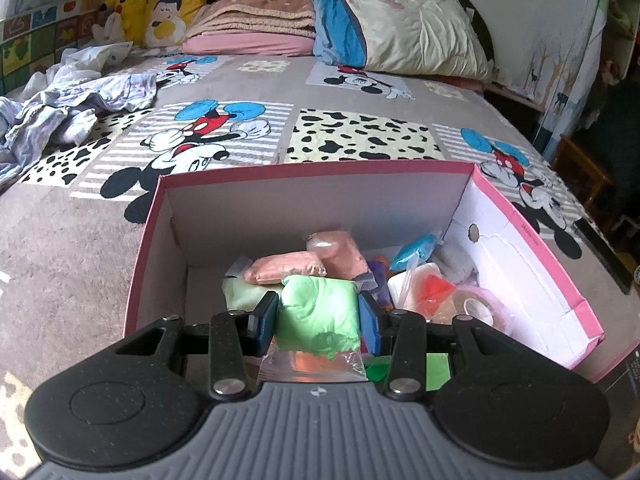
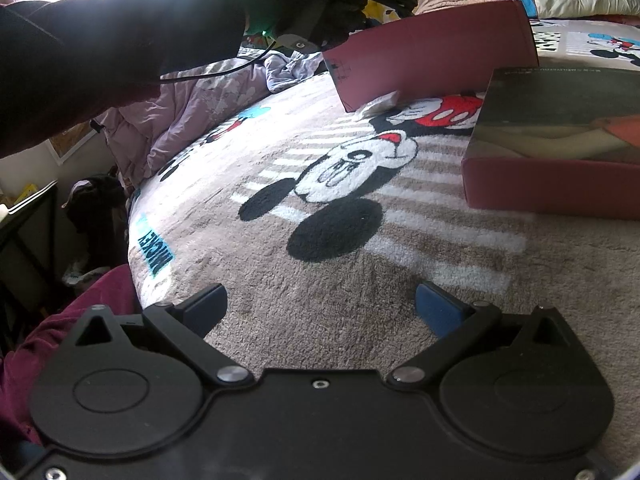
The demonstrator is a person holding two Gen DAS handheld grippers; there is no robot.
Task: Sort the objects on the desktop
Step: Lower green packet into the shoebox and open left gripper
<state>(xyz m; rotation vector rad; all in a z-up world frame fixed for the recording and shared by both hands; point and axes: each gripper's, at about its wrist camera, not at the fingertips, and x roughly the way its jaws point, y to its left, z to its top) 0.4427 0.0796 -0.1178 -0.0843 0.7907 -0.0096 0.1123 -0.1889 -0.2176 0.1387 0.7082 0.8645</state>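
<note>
We see a light green clay packet (image 1: pixel 318 312), peach packets (image 1: pixel 280 270), a blue packet (image 1: pixel 412 250), a pink-edged white box (image 1: pixel 532 256), and a taupe bedspread (image 2: pixel 340 280) patterned with black-and-white cartoon mice and stripes.

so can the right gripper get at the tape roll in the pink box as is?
Probably not: right gripper hangs open over bare blanket, box wall between; tape roll sits deep inside.
</note>
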